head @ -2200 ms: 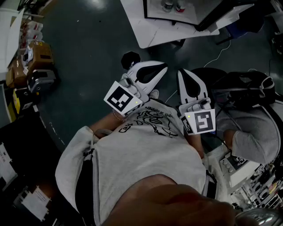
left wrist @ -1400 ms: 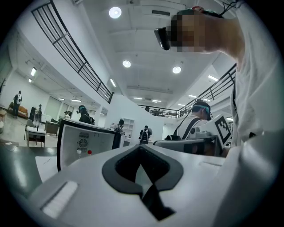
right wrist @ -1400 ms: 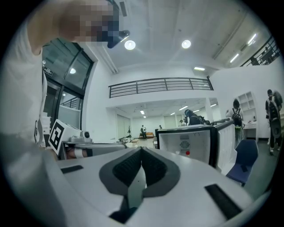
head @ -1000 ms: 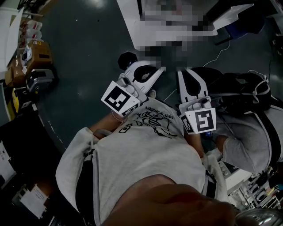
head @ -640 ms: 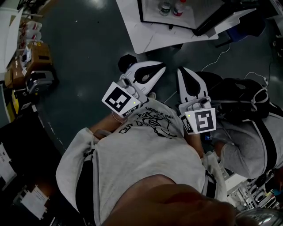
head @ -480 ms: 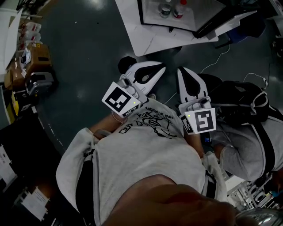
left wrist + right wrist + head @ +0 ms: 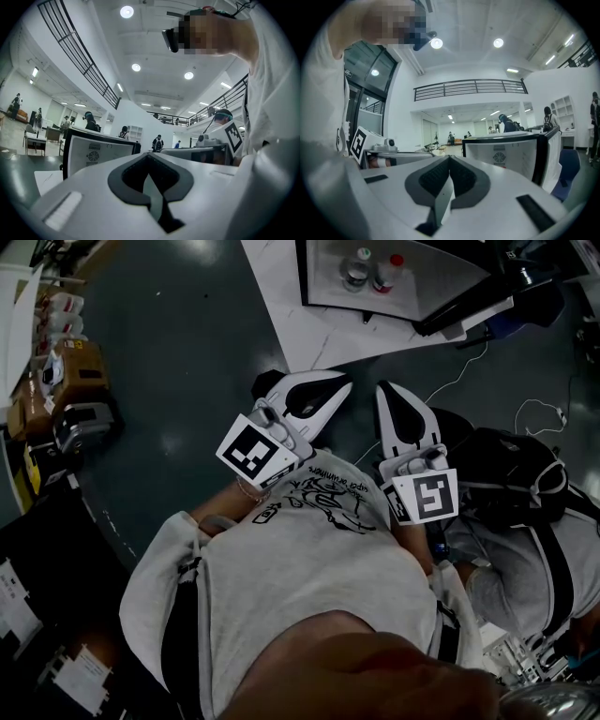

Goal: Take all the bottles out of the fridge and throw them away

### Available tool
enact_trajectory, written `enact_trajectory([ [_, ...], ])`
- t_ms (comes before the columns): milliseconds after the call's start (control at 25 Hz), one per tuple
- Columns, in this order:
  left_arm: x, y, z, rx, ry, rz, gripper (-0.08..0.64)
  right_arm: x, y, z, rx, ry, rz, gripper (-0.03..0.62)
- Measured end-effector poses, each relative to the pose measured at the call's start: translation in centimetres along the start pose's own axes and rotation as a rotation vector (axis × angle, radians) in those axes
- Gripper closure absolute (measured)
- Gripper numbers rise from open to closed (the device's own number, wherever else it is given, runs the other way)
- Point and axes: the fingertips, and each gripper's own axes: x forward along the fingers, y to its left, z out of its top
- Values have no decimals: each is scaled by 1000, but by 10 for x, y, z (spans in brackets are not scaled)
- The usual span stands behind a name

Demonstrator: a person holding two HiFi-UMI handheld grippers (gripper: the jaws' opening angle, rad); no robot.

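A small fridge (image 7: 394, 282) with a black frame stands open on a white table (image 7: 291, 306) at the top of the head view. Two bottles show inside it: one clear (image 7: 354, 268), one with a red cap (image 7: 387, 273). My left gripper (image 7: 343, 382) and right gripper (image 7: 384, 392) are held side by side in front of my chest, short of the table's edge. Both are shut with nothing in them. The fridge also shows ahead in the left gripper view (image 7: 93, 152), beyond the shut left gripper (image 7: 149, 161), and in the right gripper view (image 7: 511, 150), beyond the shut right gripper (image 7: 449, 164).
A seated person with a black backpack (image 7: 511, 470) is close on my right. A white cable (image 7: 469, 357) trails over the dark floor by the table. Boxes and gear (image 7: 75, 371) line the left edge. A dark object (image 7: 267, 385) lies under my left gripper.
The table and fridge have slid further into the head view, showing more of the bottles. The seated person has shifted toward the lower right. Both grippers stay shut, held the same way.
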Motion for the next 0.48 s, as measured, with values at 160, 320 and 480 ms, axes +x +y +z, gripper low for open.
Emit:
enact_trajectory([
  [160, 3, 20, 2, 0, 2, -2, 551, 21, -4, 0, 0, 7, 2, 584],
  [320, 5, 39, 3, -1, 6, -8, 551, 41, -7, 0, 1, 12, 2, 584],
  [480, 5, 57, 6, -6, 12, -17, 551, 61, -7, 4, -1, 14, 0, 584],
])
